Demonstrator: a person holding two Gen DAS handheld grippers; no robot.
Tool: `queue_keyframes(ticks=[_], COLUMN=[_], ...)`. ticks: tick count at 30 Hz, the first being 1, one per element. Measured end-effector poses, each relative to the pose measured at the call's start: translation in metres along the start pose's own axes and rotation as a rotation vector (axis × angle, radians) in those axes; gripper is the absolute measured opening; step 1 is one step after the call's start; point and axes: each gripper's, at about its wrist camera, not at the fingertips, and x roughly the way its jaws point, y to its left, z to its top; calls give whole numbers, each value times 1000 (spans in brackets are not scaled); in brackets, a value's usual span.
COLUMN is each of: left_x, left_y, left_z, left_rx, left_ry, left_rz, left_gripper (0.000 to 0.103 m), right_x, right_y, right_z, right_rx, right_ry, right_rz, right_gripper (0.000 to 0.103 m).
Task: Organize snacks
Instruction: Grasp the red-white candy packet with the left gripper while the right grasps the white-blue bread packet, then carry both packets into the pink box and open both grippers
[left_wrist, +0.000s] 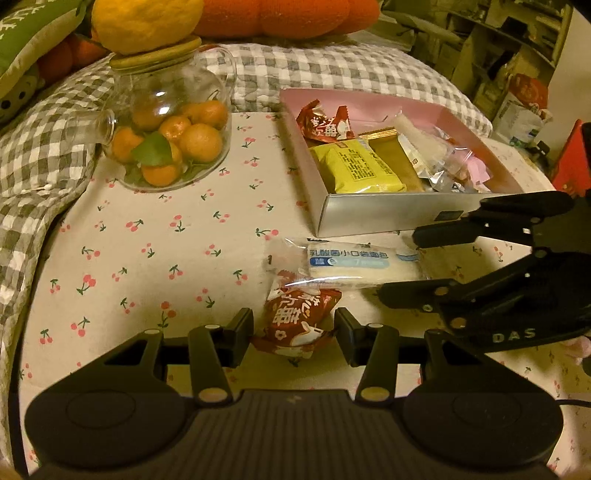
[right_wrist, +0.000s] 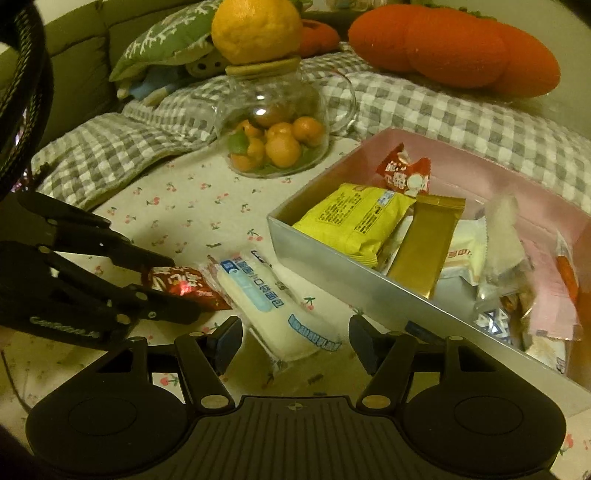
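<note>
A red snack packet (left_wrist: 299, 321) lies on the cherry-print cloth between the fingers of my left gripper (left_wrist: 294, 338), which is open around it, not closed. It also shows in the right wrist view (right_wrist: 183, 286). A white bread packet with blue print (left_wrist: 354, 264) lies just behind it; in the right wrist view this packet (right_wrist: 280, 314) sits between the fingers of my open right gripper (right_wrist: 295, 341). The silver box with pink inside (left_wrist: 376, 212) holds several snacks, among them a yellow packet (right_wrist: 354, 218) and a gold bar (right_wrist: 424, 247).
A glass jar of small oranges (left_wrist: 170, 136) with a wooden lid and a large citrus on top stands at the back left. Checked bedding (left_wrist: 332, 70) and orange cushions (right_wrist: 454, 44) border the cloth. The right gripper's body (left_wrist: 491, 280) lies beside the box front.
</note>
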Motion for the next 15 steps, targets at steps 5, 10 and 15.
queue_keyframes(ticks=[5, 10, 15], left_x=[3, 2, 0], left_y=[1, -1, -3], left_z=[2, 2, 1], left_rx=[-6, -3, -2], left_ry=[3, 5, 4], left_rz=[0, -2, -14], left_gripper=[44, 44, 44], right_x=[3, -9, -28], right_y=[7, 7, 4], right_z=[-5, -11, -21], right_rx=[-57, -56, -42], right_ry=[-5, 16, 42], right_rz=[-27, -33, -74], right_gripper=[40, 37, 37])
